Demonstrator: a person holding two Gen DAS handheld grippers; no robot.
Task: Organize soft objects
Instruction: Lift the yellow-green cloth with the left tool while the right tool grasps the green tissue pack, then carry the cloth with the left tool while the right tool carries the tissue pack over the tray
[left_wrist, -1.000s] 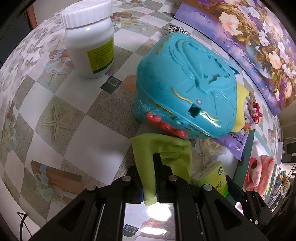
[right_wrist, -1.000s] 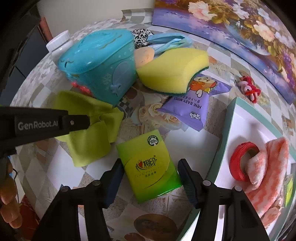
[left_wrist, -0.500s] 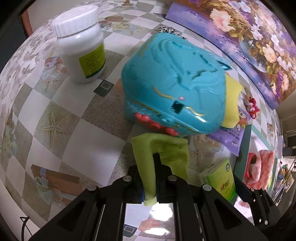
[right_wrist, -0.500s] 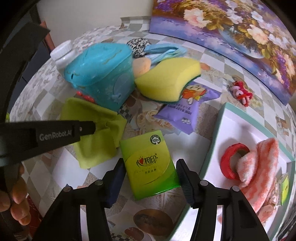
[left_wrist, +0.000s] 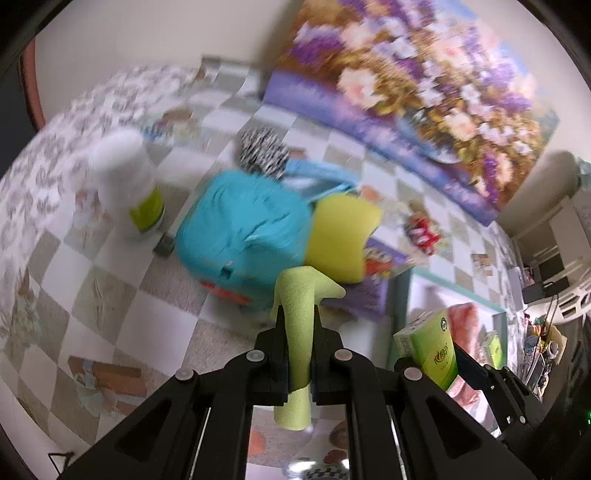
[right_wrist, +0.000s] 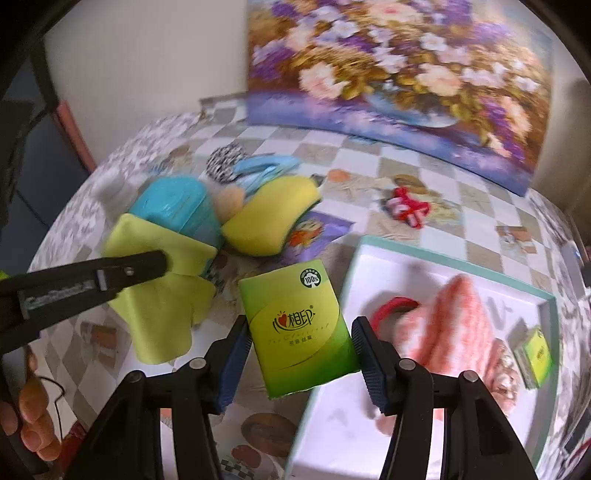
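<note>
My left gripper (left_wrist: 298, 332) is shut on a lime green cloth (left_wrist: 298, 306), lifted off the table; the cloth (right_wrist: 162, 284) hangs from it in the right wrist view. My right gripper (right_wrist: 301, 343) is shut on a green tissue pack (right_wrist: 299, 328), held above the table beside the white tray (right_wrist: 436, 266); the pack also shows in the left wrist view (left_wrist: 432, 349). A pink towel (right_wrist: 458, 325) and a red ring (right_wrist: 391, 308) lie in the tray. A yellow sponge (right_wrist: 273, 218) leans against the teal toy chest (right_wrist: 177, 203).
A white bottle (left_wrist: 125, 184), a purple snack bag (left_wrist: 376, 266), a red-white toy (right_wrist: 406, 206), a zebra-print item (right_wrist: 225, 162) and a blue cloth (right_wrist: 266, 168) lie on the tiled table. A flower painting (right_wrist: 399, 74) stands behind. A small green box (right_wrist: 537, 352) sits in the tray.
Both grippers have risen. The left has lifted the green cloth off the table; the right has lifted the tissue pack and moved it toward the tray.
</note>
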